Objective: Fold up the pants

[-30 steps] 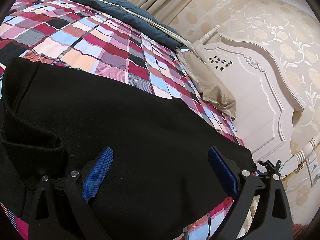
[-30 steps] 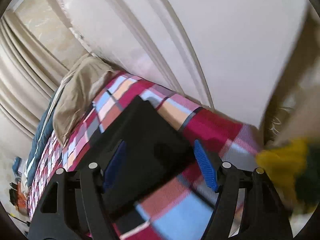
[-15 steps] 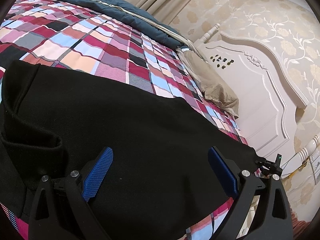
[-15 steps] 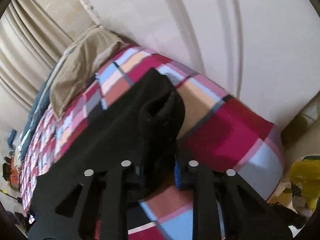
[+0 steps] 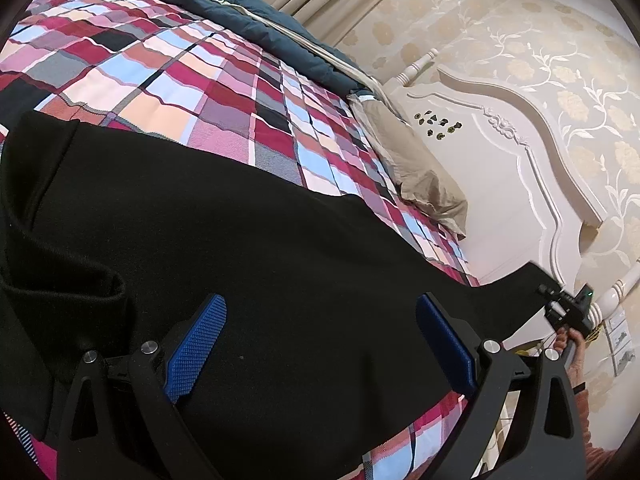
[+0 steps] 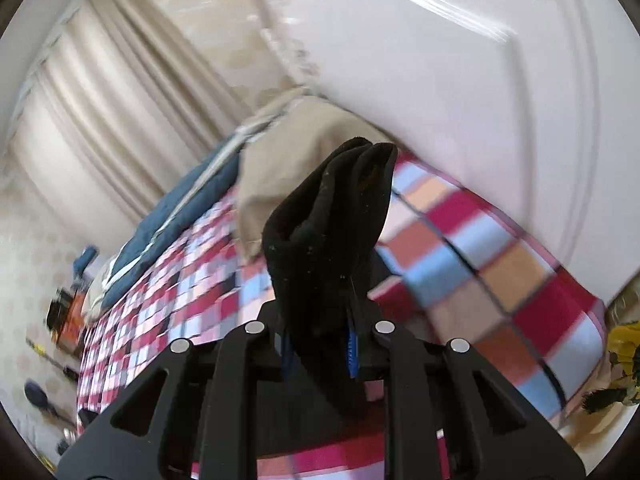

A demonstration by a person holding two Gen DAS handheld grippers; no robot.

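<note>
Beside headboard (image 6: 460, 60): pillow (image 6: 288, 160) (tan); right gripper (image 6: 320, 344) pinching pants (image 6: 328, 220)

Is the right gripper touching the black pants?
Touching. The right wrist view shows the right gripper shut on a bunched fold of the black pants, fabric pinched between its blue pads and lifted off the bedspread.

Likely a bedroom: plaid bed (image 5: 224, 92), carved headboard (image 5: 500, 168).
</note>
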